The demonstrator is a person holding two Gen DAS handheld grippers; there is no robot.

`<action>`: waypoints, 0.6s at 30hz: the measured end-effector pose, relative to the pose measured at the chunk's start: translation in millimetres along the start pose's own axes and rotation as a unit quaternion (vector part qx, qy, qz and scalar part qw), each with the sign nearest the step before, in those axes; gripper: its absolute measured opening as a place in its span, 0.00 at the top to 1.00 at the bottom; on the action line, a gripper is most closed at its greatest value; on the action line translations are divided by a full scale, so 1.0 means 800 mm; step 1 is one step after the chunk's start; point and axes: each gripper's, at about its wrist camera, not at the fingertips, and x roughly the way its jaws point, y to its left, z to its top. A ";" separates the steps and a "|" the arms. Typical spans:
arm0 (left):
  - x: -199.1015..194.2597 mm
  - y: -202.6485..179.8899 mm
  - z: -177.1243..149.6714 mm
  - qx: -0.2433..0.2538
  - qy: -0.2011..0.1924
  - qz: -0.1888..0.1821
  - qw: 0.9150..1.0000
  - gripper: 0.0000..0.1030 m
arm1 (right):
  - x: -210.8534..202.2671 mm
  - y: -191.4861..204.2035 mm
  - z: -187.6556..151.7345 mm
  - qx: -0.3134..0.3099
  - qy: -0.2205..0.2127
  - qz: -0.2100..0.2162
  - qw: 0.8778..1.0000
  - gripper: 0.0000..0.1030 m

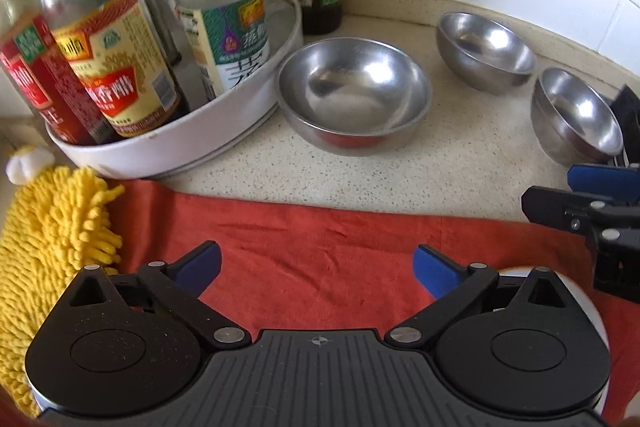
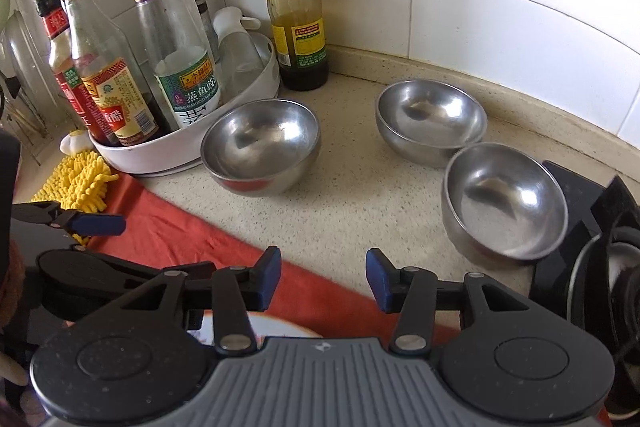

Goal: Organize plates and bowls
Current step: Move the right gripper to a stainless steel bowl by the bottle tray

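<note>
Speckled counter [image 2: 352,187], black stove [image 2: 580,211] only in right view

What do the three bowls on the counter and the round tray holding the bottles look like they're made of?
The three bowls look like stainless steel with a brushed, semi-shiny finish: grey metal, soft glare, and a red cloth reflected in one wall. The round tray looks like glossy white plastic or enamelled metal; its smooth, opaque rim doesn't settle which.
</note>
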 end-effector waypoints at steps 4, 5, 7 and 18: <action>0.007 0.013 0.013 -0.030 0.015 -0.025 0.999 0.00 | 0.008 0.003 0.014 -0.005 -0.003 0.005 1.000 0.53; 0.009 0.017 0.018 -0.038 0.018 -0.029 0.999 0.00 | 0.010 0.002 0.018 -0.004 -0.003 0.006 1.000 0.52; 0.009 0.020 0.025 -0.047 0.011 -0.024 0.999 0.00 | 0.014 0.000 0.025 -0.004 -0.004 0.005 1.000 0.52; 0.027 0.033 0.067 -0.080 -0.003 -0.019 0.997 0.00 | 0.061 -0.034 0.071 0.047 0.011 0.023 0.999 0.52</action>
